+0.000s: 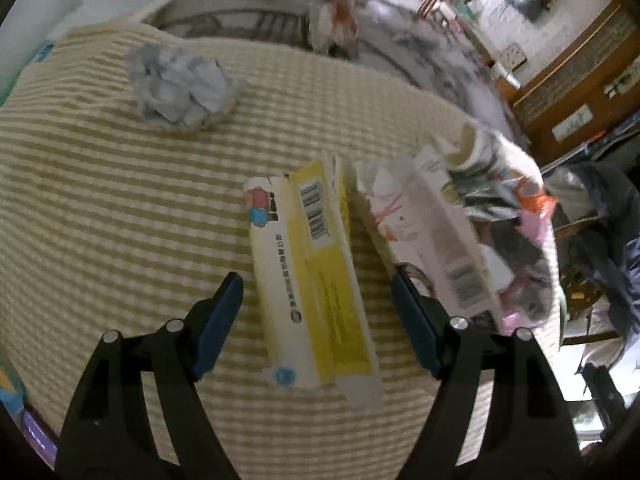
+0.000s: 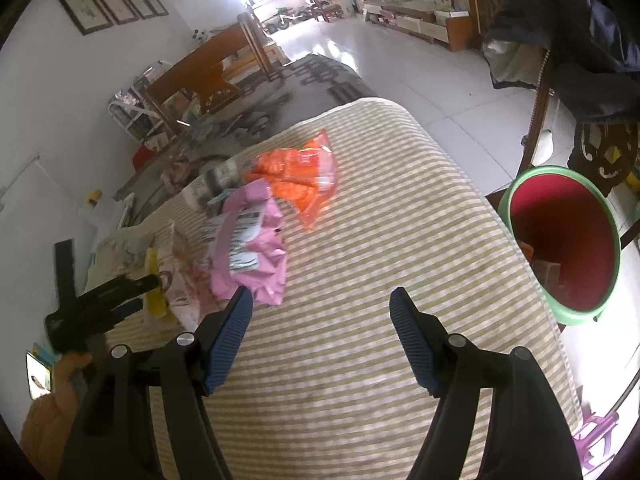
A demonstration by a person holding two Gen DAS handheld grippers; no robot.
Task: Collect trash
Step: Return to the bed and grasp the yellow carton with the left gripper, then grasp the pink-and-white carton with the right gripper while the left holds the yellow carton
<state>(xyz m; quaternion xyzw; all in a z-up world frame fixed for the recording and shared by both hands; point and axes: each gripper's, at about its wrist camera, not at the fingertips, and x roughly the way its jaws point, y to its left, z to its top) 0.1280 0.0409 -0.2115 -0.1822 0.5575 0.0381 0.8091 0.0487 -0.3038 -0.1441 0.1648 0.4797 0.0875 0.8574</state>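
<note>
A yellow and white carton (image 1: pixel 316 272) lies flat on the striped cloth (image 1: pixel 100 208), between the fingers of my open left gripper (image 1: pixel 316 284). A white carton (image 1: pixel 436 236) lies against its right side. A crumpled grey paper ball (image 1: pixel 180 88) sits far left. In the right wrist view my right gripper (image 2: pixel 320 300) is open and empty above the cloth (image 2: pixel 360 360). A pink wrapper (image 2: pixel 252 252) lies just ahead of its left finger, an orange wrapper (image 2: pixel 300 176) farther off. The left gripper (image 2: pixel 100 308) shows at the left edge.
A green bin with a red inside (image 2: pixel 568 240) stands on the floor off the cloth's right edge, with some items inside. A chair draped with dark clothes (image 2: pixel 580 48) is behind it. A newspaper roll (image 2: pixel 216 184) lies by the wrappers. Wooden furniture lines the walls.
</note>
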